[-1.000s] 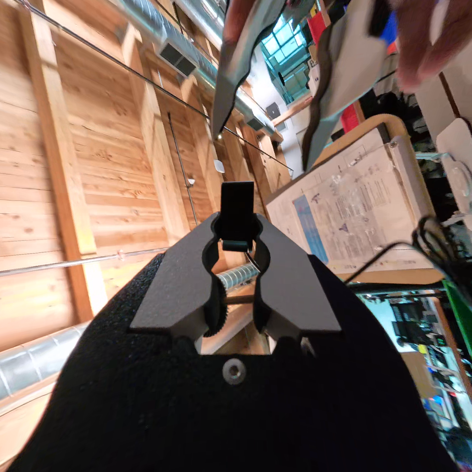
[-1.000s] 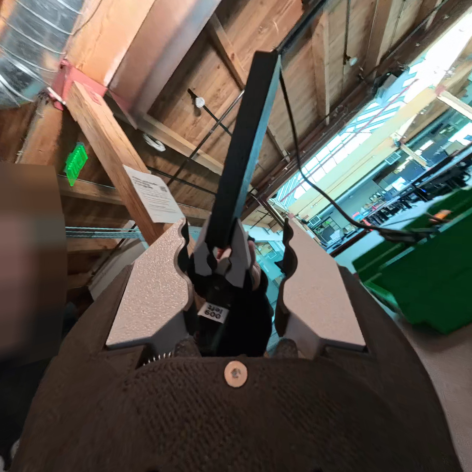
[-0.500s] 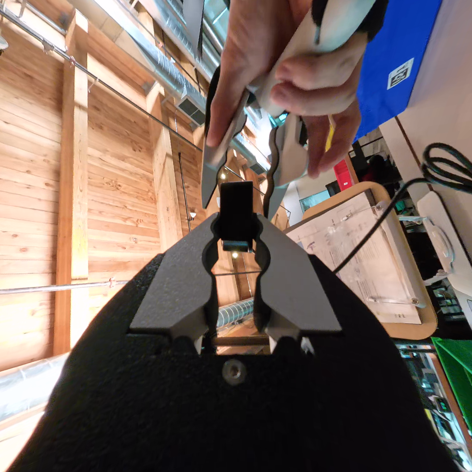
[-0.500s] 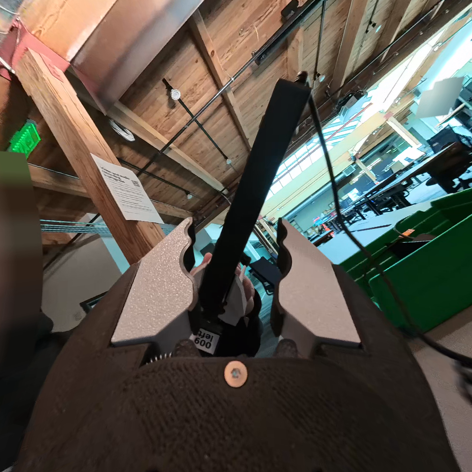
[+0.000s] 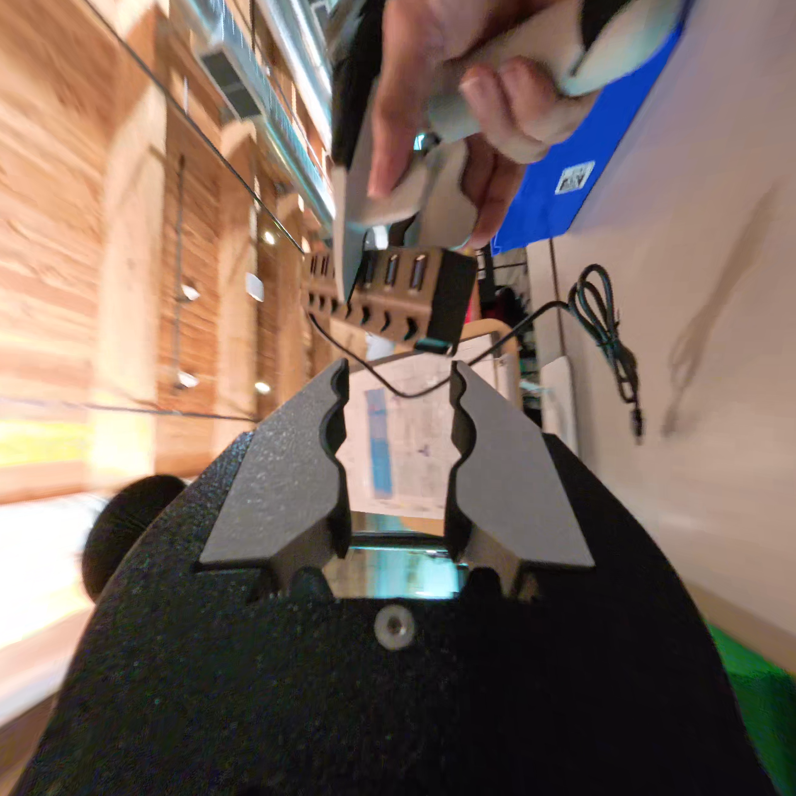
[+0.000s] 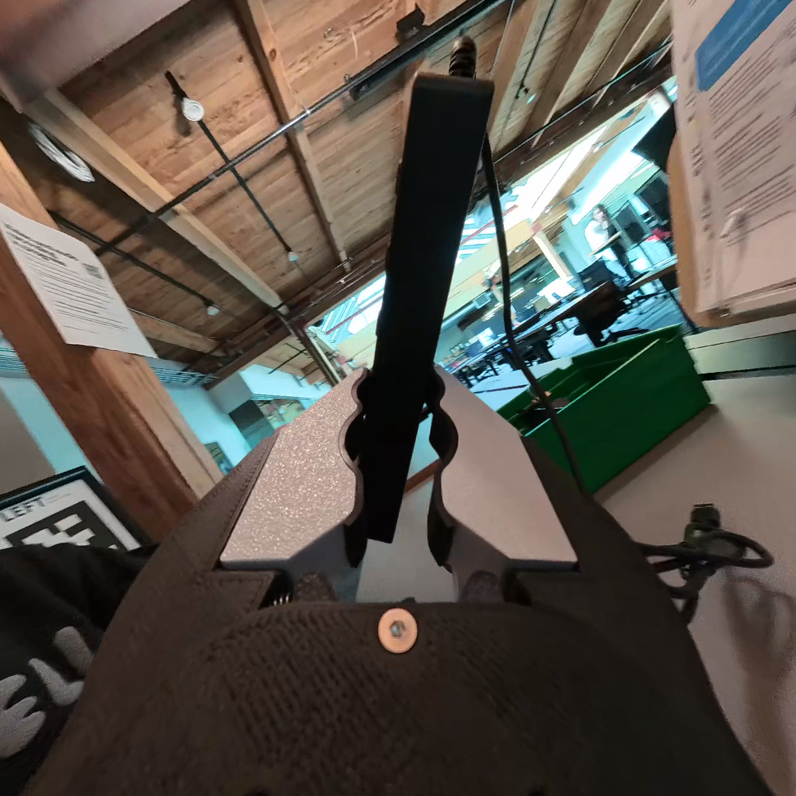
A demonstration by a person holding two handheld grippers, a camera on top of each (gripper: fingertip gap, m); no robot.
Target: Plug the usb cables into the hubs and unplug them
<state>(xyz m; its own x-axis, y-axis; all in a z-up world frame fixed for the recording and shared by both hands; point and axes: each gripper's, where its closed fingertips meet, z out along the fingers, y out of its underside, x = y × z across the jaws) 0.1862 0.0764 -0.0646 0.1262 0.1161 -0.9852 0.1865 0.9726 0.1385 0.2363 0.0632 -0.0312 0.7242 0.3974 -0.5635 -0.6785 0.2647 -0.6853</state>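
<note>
The USB hub point(image 6: 420, 301), a long black bar, stands nearly upright between the fingers of the right tool point(image 6: 398, 387), which is clamped on its lower part; its bottom end hangs in the gap between the fingers, and its top end tilts slightly to the right. A thin black cable point(image 6: 502, 241) leaves the hub's top end and drops down the right side. To the lower right, a coiled black cord point(image 6: 706, 555) lies on the pale worktop point(image 6: 646, 538). Farther back sits a green bin point(image 6: 616, 413), and beyond it a wooden post with a white sheet point(image 6: 64, 284) pinned to it, under a timber ceiling.

In the left wrist view, the left tool point(image 5: 398, 374) is spread wide with nothing between its fingers. Just past its tips the same hub point(image 5: 405, 293) hangs crosswise, showing a row of ports, with the right tool's grey finger point(image 5: 344, 224) across its face. A hand point(image 5: 452, 112) grips that tool above it. The hub's cable point(image 5: 495, 349) loops below it and runs right to a bundled cord point(image 5: 603, 318) on the worktop point(image 5: 689, 387). Behind the open fingers stands a board with a printed sheet point(image 5: 396, 443), and a blue panel point(image 5: 581, 172) is farther back. The view is motion-blurred on the left.
</note>
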